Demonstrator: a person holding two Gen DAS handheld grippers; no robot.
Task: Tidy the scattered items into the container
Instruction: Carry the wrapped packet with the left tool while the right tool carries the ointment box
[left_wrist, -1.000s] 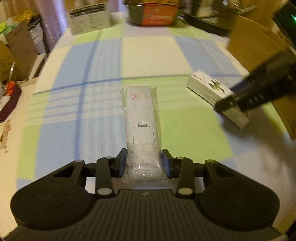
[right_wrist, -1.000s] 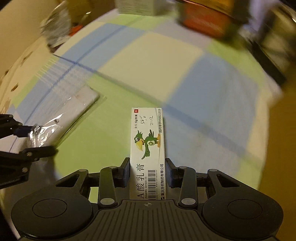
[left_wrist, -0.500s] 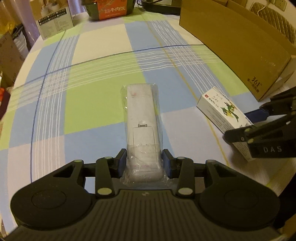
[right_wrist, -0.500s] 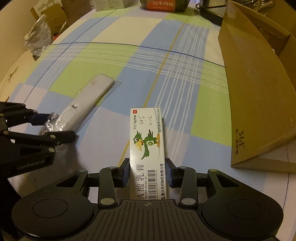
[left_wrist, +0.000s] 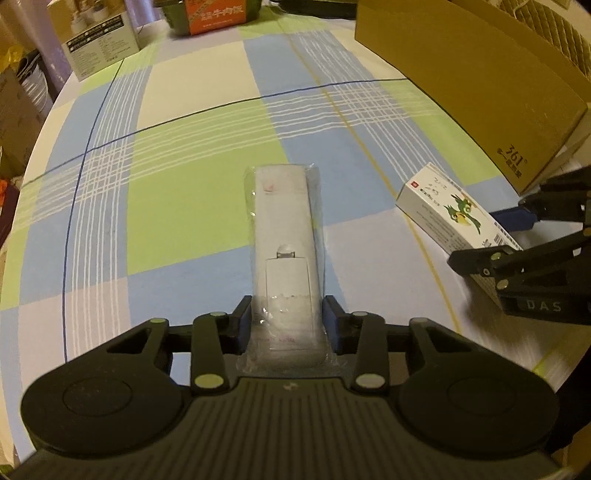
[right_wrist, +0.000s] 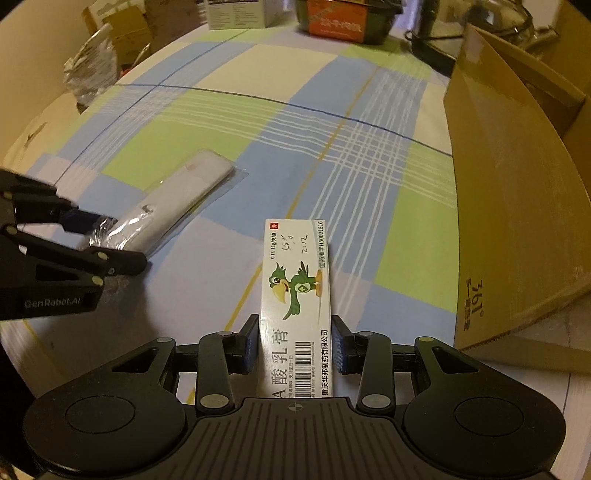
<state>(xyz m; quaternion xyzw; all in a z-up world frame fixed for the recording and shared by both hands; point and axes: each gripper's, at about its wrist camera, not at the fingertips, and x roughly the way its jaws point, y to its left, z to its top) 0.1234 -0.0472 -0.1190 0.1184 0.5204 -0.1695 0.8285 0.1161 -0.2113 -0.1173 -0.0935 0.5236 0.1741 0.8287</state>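
Observation:
My left gripper (left_wrist: 286, 325) is shut on a white remote wrapped in clear plastic (left_wrist: 283, 240), which sticks out forward above the checked tablecloth. My right gripper (right_wrist: 295, 347) is shut on a white medicine box with a green bird (right_wrist: 295, 291). Each one shows in the other's view: the medicine box (left_wrist: 458, 214) in the right gripper (left_wrist: 513, 236) at the right, the wrapped remote (right_wrist: 173, 199) in the left gripper (right_wrist: 103, 240) at the left. An open cardboard box (right_wrist: 513, 206) stands to the right; its brown wall (left_wrist: 465, 88) fills the upper right of the left wrist view.
The round table wears a blue, green and white checked cloth (left_wrist: 184, 177). At its far edge stand a white carton (left_wrist: 99, 44) and an orange food package (left_wrist: 214, 14). A crumpled plastic bag (right_wrist: 88, 70) and more boxes lie beyond the left edge.
Both grippers have swung to the right with their items held, bringing the cardboard box into view and nearer. The grips on the remote and the medicine box are unchanged.

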